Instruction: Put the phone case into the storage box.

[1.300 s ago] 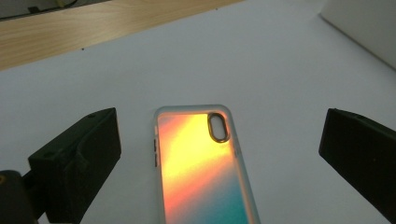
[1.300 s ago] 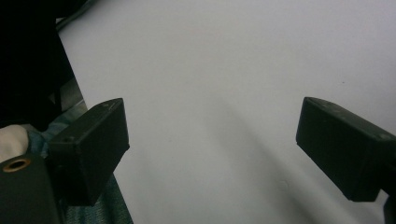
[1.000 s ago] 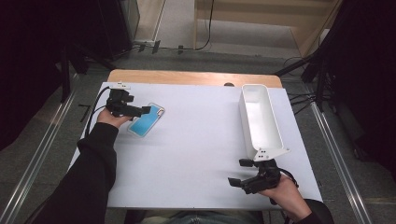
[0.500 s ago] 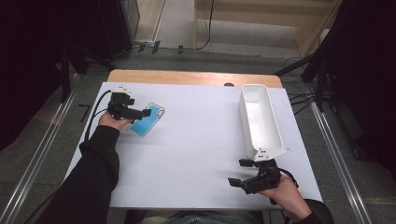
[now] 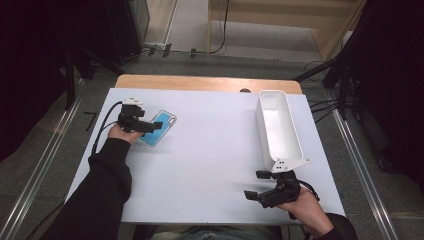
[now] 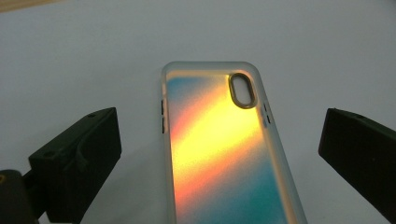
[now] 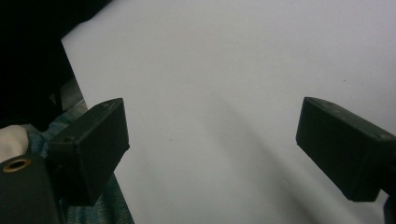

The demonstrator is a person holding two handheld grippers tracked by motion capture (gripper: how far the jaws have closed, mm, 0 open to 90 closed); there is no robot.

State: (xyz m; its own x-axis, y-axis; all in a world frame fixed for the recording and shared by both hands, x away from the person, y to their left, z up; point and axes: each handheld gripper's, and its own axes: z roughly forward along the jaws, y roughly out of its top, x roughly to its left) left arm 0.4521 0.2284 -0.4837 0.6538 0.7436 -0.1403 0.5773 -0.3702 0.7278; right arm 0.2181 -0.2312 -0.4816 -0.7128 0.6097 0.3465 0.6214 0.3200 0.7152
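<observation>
At the left side of the bench (image 5: 210,165), your left claw (image 6: 219,154) hangs spread wide over the phone case (image 6: 219,154), which lies flat with its camera cutout pointing away from you; your right claw (image 7: 212,144) is also spread and empty, low over bare bench near the front edge, just short of the white tray (image 5: 279,127). The case looks light, thin and somewhat flexible with a glossy, likely slippery back, so I'd take it across its long frosted side rails near the middle, squeezing gently enough not to bow it.
</observation>
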